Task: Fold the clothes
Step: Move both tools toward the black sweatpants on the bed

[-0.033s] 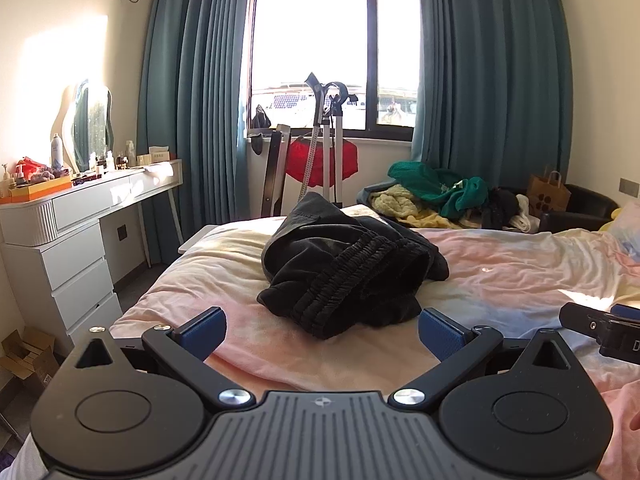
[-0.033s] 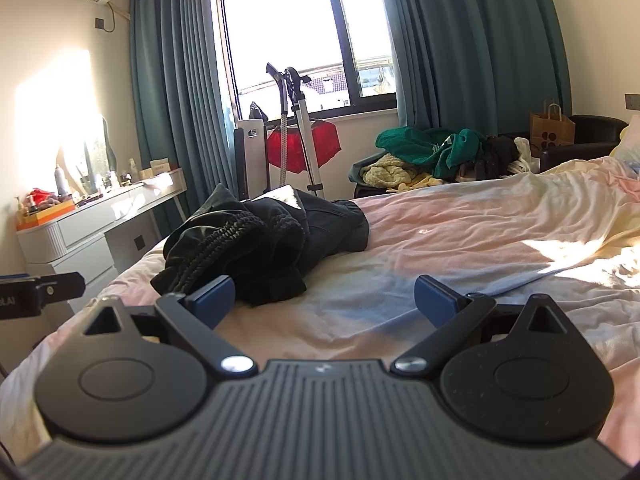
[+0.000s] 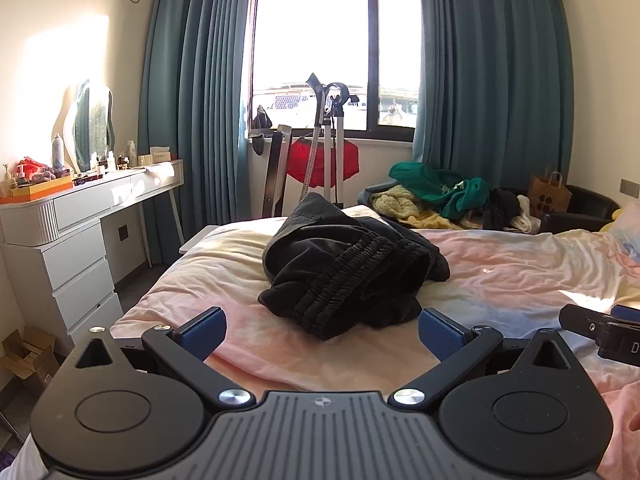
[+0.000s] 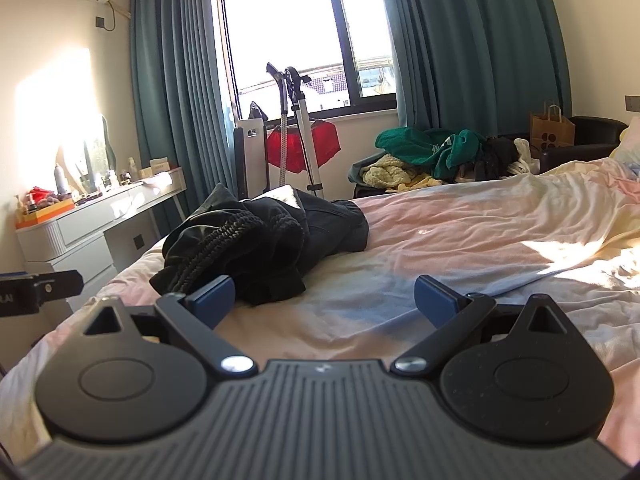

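Dark garment lies bunched on bed, both tongs empty

The black garment (image 3: 352,276) sits crumpled, waistband uppermost, near the foot of the pastel-sheeted bed (image 3: 520,276). Left tongs (image 3: 322,330) and right tongs (image 4: 325,300) hover just short of it, spread wide, gripping nothing. No neat fold shows; more clothes (image 3: 440,192) are heaped beyond the bed.

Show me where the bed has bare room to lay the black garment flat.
Free: the sheet right of the black garment, stretching to the sunlit patch, and the strip between it and the open right gripper. Crowded: the clothes pile beyond the bed.
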`<state>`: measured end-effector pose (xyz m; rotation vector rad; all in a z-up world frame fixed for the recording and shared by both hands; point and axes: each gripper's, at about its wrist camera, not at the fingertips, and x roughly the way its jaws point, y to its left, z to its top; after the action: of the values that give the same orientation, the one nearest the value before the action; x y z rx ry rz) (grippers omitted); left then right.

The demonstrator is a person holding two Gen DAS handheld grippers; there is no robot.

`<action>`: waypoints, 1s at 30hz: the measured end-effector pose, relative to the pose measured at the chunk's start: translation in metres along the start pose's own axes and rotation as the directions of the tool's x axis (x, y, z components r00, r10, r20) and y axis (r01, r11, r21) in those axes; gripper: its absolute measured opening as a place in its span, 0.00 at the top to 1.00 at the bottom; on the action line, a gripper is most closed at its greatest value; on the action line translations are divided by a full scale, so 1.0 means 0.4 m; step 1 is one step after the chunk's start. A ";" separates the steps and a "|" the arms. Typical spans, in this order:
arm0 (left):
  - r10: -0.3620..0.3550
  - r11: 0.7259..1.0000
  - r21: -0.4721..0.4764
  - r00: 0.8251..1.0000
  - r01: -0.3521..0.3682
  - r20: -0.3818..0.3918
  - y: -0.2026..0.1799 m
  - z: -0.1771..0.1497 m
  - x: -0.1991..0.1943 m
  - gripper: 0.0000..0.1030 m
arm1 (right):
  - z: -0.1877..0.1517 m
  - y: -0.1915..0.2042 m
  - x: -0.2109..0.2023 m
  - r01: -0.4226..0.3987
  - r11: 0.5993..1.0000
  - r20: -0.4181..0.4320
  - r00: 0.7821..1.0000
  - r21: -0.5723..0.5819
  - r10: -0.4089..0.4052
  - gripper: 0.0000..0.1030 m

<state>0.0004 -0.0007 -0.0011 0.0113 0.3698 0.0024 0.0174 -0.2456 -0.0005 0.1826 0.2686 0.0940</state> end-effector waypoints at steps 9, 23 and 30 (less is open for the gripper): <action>-0.002 1.000 0.012 1.000 0.002 -0.010 -0.010 -0.014 0.012 0.00 | 0.006 0.002 0.001 -0.002 1.000 -0.029 1.000 -0.023 0.001 0.05; -0.031 1.000 0.001 0.999 0.031 -0.032 -0.034 -0.031 0.014 0.00 | 0.003 -0.004 -0.015 0.007 1.000 -0.002 1.000 -0.030 -0.007 0.05; -0.011 1.000 0.008 1.000 0.011 0.008 -0.042 -0.034 0.010 0.00 | 0.046 0.027 -0.004 -0.007 1.000 0.032 0.999 -0.026 0.008 0.05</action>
<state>-0.0007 -0.0173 -0.0153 0.0176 0.3614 -0.0100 0.0202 -0.2383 0.0193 0.1588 0.2350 0.1020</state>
